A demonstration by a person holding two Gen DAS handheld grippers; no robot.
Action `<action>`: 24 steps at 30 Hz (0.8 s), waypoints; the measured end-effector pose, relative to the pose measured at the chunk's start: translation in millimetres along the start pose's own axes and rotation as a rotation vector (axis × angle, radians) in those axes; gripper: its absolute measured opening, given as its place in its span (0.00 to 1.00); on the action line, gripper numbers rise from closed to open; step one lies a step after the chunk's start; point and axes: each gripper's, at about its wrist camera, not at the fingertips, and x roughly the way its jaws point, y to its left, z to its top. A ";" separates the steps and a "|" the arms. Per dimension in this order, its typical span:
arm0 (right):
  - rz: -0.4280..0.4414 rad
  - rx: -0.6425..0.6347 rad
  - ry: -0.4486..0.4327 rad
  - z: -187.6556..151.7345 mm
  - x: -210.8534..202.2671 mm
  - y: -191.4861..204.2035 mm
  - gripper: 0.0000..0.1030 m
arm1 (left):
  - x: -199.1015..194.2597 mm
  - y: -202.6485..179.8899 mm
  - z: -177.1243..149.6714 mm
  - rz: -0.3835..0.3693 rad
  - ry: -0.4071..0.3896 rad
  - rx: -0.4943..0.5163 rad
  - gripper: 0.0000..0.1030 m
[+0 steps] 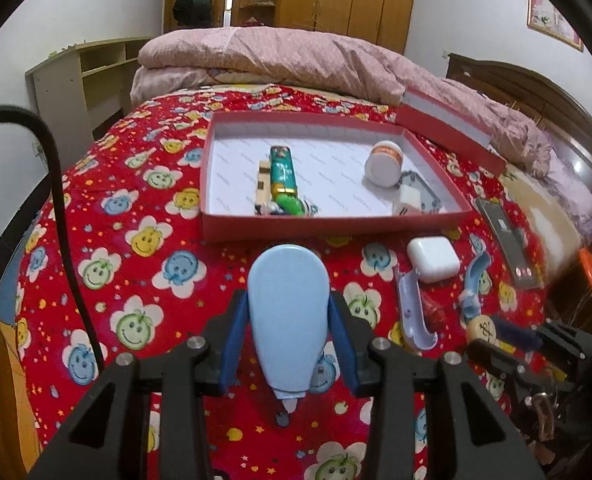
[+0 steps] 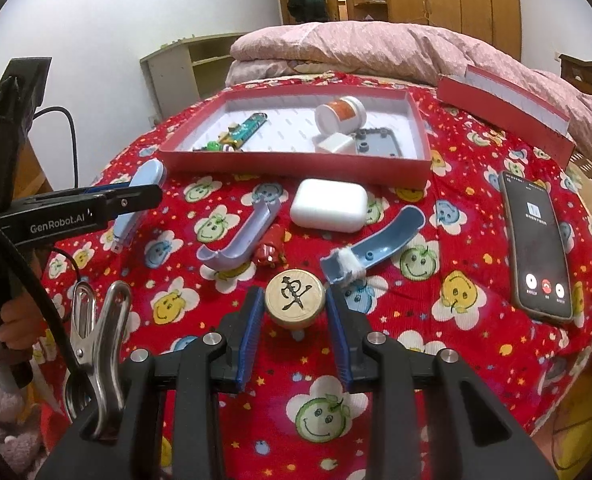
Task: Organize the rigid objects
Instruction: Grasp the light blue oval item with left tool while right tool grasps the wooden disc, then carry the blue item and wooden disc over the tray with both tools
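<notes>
My left gripper (image 1: 288, 332) is shut on a light blue oval plastic piece (image 1: 288, 320), held above the red bedspread just in front of the red box (image 1: 319, 226); it also shows in the right wrist view (image 2: 136, 204). My right gripper (image 2: 294, 312) has its jaws around a round wooden chess piece (image 2: 294, 298) with a black character, touching or nearly touching it. The red box (image 2: 296, 164) holds a green tube (image 1: 284, 172), a white jar (image 1: 383, 164), a white cube and small toys.
On the bedspread lie a white earbud case (image 2: 327, 206), a curved lilac piece (image 2: 240, 240), a small red toy (image 2: 270, 250), a blue curved piece (image 2: 375, 248), a phone (image 2: 535, 240) and a metal clip (image 2: 96, 344). The box lid (image 2: 503, 108) leans on the pink quilt.
</notes>
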 end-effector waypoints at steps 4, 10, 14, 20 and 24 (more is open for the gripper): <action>0.004 -0.008 -0.014 4.2 -2.7 -0.5 0.32 | -4.2 1.3 7.0 0.003 -0.009 -0.012 0.41; 0.013 -0.011 -0.026 12.7 -7.0 -3.5 0.32 | -8.9 -1.3 21.7 0.012 -0.028 -0.010 0.41; 0.015 -0.017 -0.035 22.0 -9.5 -5.0 0.32 | -13.0 -2.5 35.2 0.012 -0.052 -0.005 0.41; 0.024 -0.028 -0.059 39.6 -9.4 -6.0 0.32 | -15.7 -0.3 57.9 -0.002 -0.086 -0.015 0.41; 0.029 -0.028 -0.072 53.6 -7.3 -8.8 0.32 | -8.5 1.7 70.1 0.017 -0.086 -0.010 0.41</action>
